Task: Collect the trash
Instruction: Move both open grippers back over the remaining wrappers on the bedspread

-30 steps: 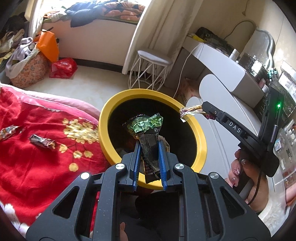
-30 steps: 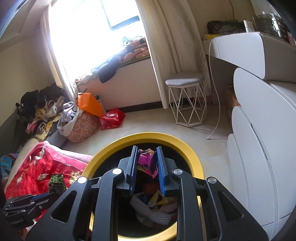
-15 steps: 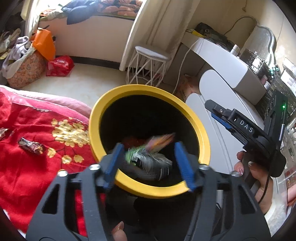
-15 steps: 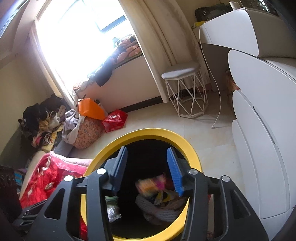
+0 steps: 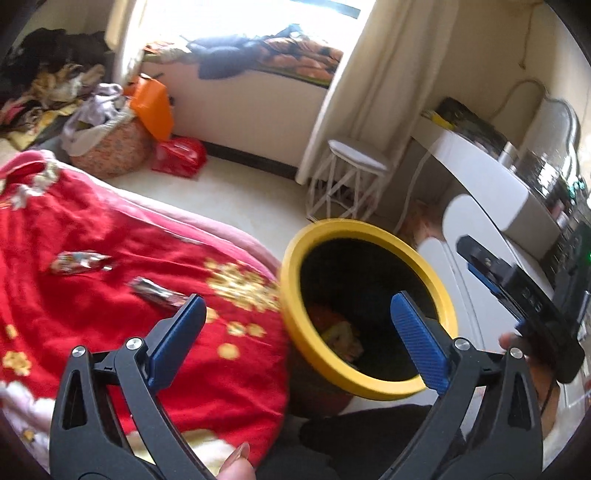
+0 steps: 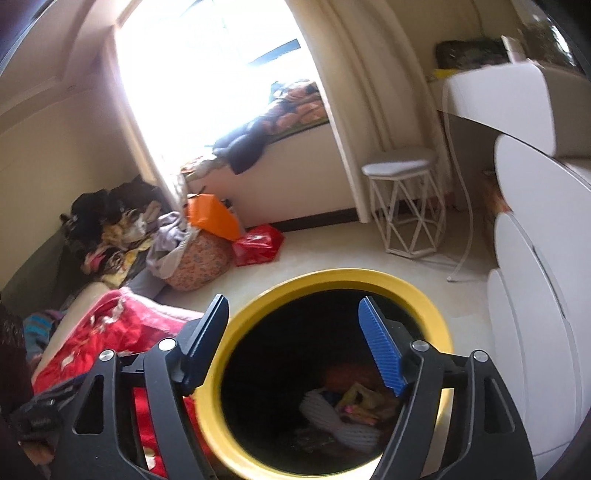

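yellow-rimmed bin (image 6: 436, 314) depths dark, trash inside indistinct; left gripper (image 5: 295, 325), right gripper (image 6: 291, 332) jaws opening, empty.

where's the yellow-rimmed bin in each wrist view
Left wrist: the yellow-rimmed bin sits right of centre, beside the red blanket.
Right wrist: the bin fills the lower centre, trash visible inside.
Shared landmark: the white wire stool on the floor beyond it.

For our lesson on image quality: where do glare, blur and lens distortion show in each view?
Left wrist view: window overexposed, red blanket and yellow bin motion-smeared. Right wrist view: window glare blows out, white cabinet bends from fisheye, corners dark.
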